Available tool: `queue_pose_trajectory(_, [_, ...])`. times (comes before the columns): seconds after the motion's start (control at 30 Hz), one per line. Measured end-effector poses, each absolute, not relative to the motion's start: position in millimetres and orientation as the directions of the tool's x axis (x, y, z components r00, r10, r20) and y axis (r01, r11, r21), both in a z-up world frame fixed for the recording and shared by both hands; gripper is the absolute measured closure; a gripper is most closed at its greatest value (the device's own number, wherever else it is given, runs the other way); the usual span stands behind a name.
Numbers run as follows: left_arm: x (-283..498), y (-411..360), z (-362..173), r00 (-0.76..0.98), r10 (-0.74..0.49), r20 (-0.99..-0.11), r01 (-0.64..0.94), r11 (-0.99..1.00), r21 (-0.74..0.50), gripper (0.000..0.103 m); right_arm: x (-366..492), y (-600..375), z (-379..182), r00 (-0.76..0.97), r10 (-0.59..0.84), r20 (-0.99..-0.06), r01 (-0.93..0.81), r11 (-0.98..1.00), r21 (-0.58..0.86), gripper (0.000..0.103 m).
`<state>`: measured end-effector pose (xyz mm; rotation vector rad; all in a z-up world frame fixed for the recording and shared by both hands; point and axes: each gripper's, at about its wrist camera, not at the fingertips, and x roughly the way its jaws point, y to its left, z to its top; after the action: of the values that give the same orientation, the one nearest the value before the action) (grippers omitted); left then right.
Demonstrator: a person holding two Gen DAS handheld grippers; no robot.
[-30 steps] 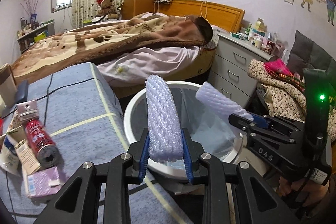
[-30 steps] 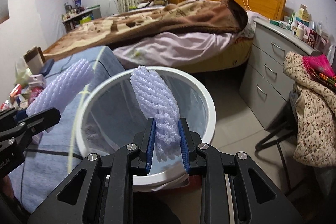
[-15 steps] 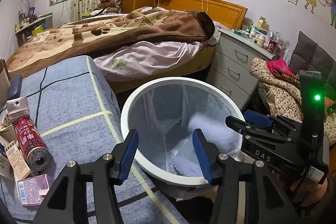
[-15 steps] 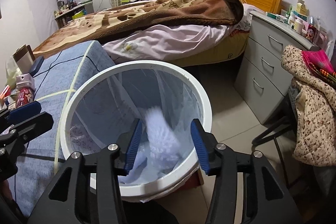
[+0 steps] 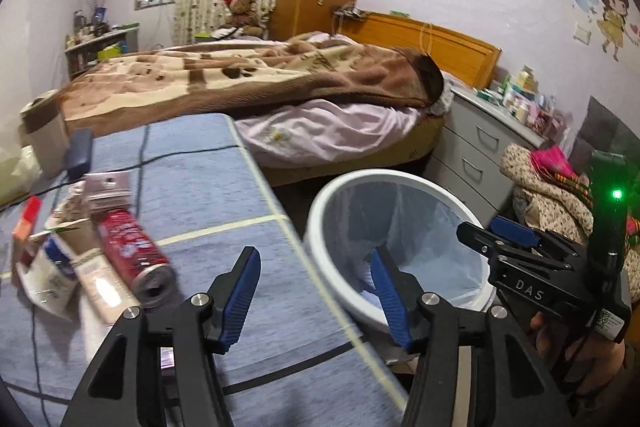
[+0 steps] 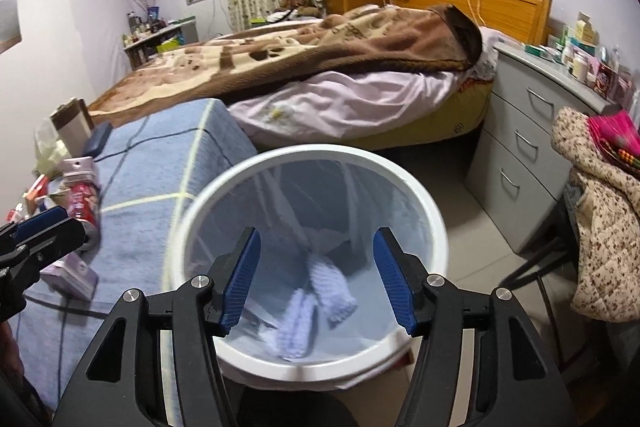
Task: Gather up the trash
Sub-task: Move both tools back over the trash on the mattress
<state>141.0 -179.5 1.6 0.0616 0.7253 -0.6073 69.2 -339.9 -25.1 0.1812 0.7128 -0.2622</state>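
Left gripper: the black two-finger left gripper has ribbed blue pads spread apart with nothing between them; its jaws have just been opening. It hangs over the edge where the table meets the bin.
Right gripper: the black two-finger right gripper is likewise spread and empty, its jaws having just been opening, and it points down into the bin's mouth. In the left view it shows at the right edge, held by a hand.
Bin: a round white plastic trash bin with a smooth thick rim, lined with a thin translucent bag that hangs in soft folds. It stands on the floor just beside the table's edge.
Trash in bin: two pale lavender foam-net sleeves, tubular with a woven mesh texture, lie at the bottom of the liner, touching each other; they are blurred.
Table: a flat surface under a blue woven cloth crossed by dark and pale yellow lines.
Trash on table: a red cylindrical metal can lies on its side, open end toward the camera. Just beside it are flat cardboard cartons and paper wrappers, overlapping in a loose heap; their print is too blurred to read.
Background: a bed with a plush brown patterned blanket and a grey drawer unit.
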Motion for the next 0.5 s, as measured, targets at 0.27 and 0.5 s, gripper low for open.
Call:
queue_pose_trajectory(0.27, [138.8, -127.3, 12.9, 0.647, -0.452, -0.614, 0.474, 0.869, -0.141, 0.046, 77.2, -304.4, -14.0, 0.793, -0.092, -0.602, 0.190, 0.976, 0.101, 0.041])
queue_pose_trajectory(0.5, [141.7, -73.1, 23.0, 0.702, -0.391, -0.595, 0.396, 0.909, -0.130, 0.046, 87.9, -271.0, -2.3, 0.846, 0.003, -0.533, 0.094, 0.984, 0.154, 0.035])
